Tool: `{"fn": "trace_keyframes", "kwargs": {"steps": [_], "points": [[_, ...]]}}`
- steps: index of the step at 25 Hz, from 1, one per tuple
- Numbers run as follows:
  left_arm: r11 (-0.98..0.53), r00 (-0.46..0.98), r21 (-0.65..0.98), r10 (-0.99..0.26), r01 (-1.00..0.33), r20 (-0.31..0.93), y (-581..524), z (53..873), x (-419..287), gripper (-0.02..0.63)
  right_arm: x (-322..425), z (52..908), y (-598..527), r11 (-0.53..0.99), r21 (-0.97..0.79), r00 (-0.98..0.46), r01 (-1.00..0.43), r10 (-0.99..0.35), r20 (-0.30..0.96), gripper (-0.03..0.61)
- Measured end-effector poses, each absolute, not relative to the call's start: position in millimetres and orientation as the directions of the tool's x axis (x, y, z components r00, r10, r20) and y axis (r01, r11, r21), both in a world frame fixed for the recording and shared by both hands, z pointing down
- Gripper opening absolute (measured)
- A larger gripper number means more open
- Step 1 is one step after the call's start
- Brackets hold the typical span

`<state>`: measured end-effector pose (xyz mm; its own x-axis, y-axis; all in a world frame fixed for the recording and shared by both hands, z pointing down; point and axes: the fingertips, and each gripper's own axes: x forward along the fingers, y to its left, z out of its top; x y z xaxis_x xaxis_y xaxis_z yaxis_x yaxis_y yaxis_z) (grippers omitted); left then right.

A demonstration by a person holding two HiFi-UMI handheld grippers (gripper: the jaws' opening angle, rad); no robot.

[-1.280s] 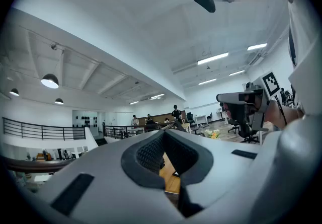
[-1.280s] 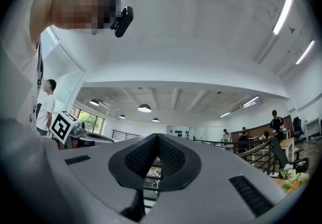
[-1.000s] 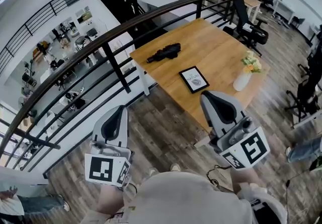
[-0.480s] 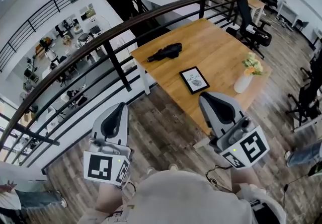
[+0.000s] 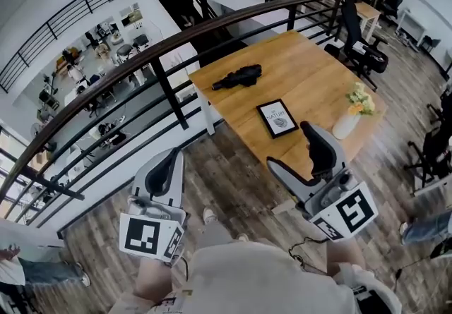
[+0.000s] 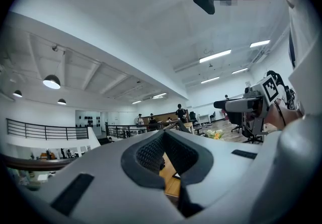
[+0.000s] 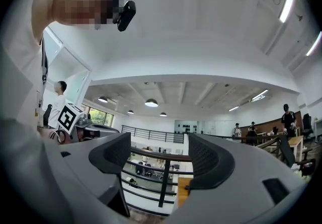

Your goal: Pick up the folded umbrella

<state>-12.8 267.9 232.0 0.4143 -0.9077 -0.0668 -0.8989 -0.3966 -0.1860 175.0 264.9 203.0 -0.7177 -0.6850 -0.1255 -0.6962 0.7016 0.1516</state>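
1. The folded umbrella (image 5: 236, 77) is black, at eleven o'clock on the honey-coloured wooden table (image 5: 311, 73).
2. The picture frame (image 5: 276, 118) is black round a white sheet with a grey print.
3. The vase (image 5: 345, 124), at four o'clock, is white; its flowers (image 5: 360, 99) are yellow and white.
4. The railing (image 5: 162, 87) is black.
5. The floor (image 5: 233, 178) is grey-brown planking.
6. The left tool (image 5: 172, 157) and the right tool (image 5: 289, 145), whose jaws are opening with nothing between them, are pale grey with black pads and black-and-white square markers.
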Motion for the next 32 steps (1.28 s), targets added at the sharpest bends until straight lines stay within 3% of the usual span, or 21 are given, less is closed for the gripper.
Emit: {"fn": "trace_keyframes", "kwargs": {"steps": [15, 26, 32], "points": [[-0.429, 0.448, -0.223, -0.893, -0.875, -0.043, 185, 279, -31, 0.015, 134, 244, 188, 0.732, 0.166, -0.75, -0.661, -0.654, -0.098, 0.364], [-0.435, 0.436, -0.204, -0.899, -0.877, 0.043, 50, 299, -102, 0.015, 65, 275, 50, 0.796, 0.198, -0.797, -0.572, -0.597, 0.095, 0.364], [-0.484, 0.471, -0.196, -0.875, -0.853, 0.112, -58, 312, -142, 0.015, 35, 291, -63, 0.784, 0.249, -0.753, -0.568, -0.618, 0.228, 0.364]]}}
